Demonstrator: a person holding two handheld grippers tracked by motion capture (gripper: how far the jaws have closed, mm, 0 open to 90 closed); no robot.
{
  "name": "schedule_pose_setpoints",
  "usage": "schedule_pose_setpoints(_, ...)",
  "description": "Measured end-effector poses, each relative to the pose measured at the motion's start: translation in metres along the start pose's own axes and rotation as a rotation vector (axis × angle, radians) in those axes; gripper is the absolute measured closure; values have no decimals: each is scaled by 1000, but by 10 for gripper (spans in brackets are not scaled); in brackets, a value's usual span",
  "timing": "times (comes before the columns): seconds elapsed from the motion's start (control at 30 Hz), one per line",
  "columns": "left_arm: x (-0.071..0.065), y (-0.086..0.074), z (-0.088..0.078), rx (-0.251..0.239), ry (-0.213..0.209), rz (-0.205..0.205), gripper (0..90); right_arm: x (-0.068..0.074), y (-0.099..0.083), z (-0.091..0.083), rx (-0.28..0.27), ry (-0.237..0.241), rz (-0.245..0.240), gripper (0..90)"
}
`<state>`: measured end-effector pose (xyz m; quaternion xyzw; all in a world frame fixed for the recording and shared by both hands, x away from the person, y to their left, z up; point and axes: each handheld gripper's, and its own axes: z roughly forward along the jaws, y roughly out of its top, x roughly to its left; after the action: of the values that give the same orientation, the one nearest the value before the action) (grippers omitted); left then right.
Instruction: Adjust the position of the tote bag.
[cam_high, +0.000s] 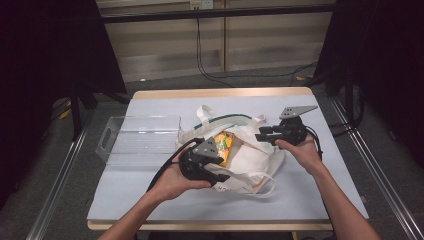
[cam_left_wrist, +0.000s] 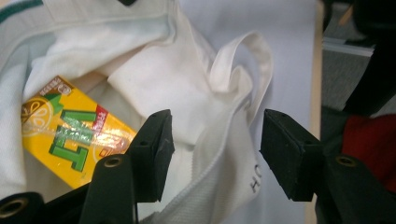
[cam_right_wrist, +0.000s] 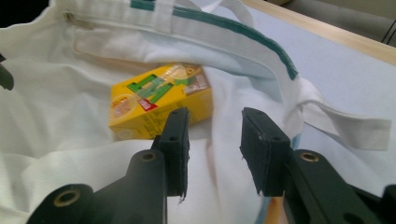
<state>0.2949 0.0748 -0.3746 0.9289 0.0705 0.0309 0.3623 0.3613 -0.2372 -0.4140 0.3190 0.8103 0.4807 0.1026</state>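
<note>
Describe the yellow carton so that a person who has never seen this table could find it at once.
Start at the white cloth bag in the middle of the table, right of the clear plastic tray. Look into its open mouth: the yellow carton lies there. With its green lettering, it is the one brightly coloured thing among white cloth.

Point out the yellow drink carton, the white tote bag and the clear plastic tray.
yellow drink carton (cam_right_wrist: 159, 100): right gripper view, on its printed top face.
white tote bag (cam_high: 252, 152): high view, on the cloth of its right side.
clear plastic tray (cam_high: 142, 150): high view, on its near wall.
</note>
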Motion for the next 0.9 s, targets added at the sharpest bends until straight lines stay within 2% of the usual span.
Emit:
schedule_pose_setpoints(0.07, -2, 0, 4, 50, 25, 17, 438, -4, 3, 2, 21, -14, 2, 610)
schedule_pose_setpoints(0.17, -1, -1, 9, 82, 22, 37, 433, -11, 8, 5, 49, -31, 1, 590)
schedule_pose_setpoints(0.2, -1, -1, 9, 87, 17, 30, 421, -13, 10, 5, 47, -44, -2, 578)
schedule_pose_setpoints(0.3, -3, -4, 14, 113, 26, 45, 427, -19, 15, 8, 68, -60, -5, 556)
schedule_pose_setpoints(0.37, -3, -7, 15, 98, 34, 44, 554, -22, 14, 12, 92, -78, -5, 536)
schedule_pose_setpoints(0.4, -2, -9, 15, 103, 9, 34, 592, -24, 12, 15, 101, -84, -2, 527)
schedule_pose_setpoints(0.5, -4, -13, 15, 90, -15, 33, 739, -30, 7, 25, 136, -99, 15, 503)
schedule_pose_setpoints(0.6, -8, -15, 14, 94, -31, 42, 776, -35, 5, 37, 147, -93, 33, 498)
schedule_pose_setpoints(0.63, -9, -16, 14, 76, -33, 48, 776, -36, 5, 41, 148, -81, 37, 499)
schedule_pose_setpoints(0.7, -13, -18, 14, 83, -43, 52, 778, -37, 9, 49, 155, -79, 33, 550)
schedule_pose_setpoints(0.73, -15, -19, 14, 84, -53, 66, 784, -37, 11, 53, 155, -70, 26, 625)
schedule_pose_setpoints(0.77, -19, -22, 14, 84, -62, 70, 804, -37, 14, 55, 151, -80, 19, 681)
schedule_pose_setpoints(0.83, -26, -27, 13, 92, -85, 69, 840, -42, 19, 57, 143, -89, 30, 814)
schedule_pose_setpoints(0.87, -28, -31, 14, 93, -105, 68, 847, -45, 21, 57, 142, -95, 40, 825)
schedule_pose_setpoints(0.9, -32, -35, 14, 88, -101, 68, 857, -49, 23, 58, 142, -97, 51, 829)
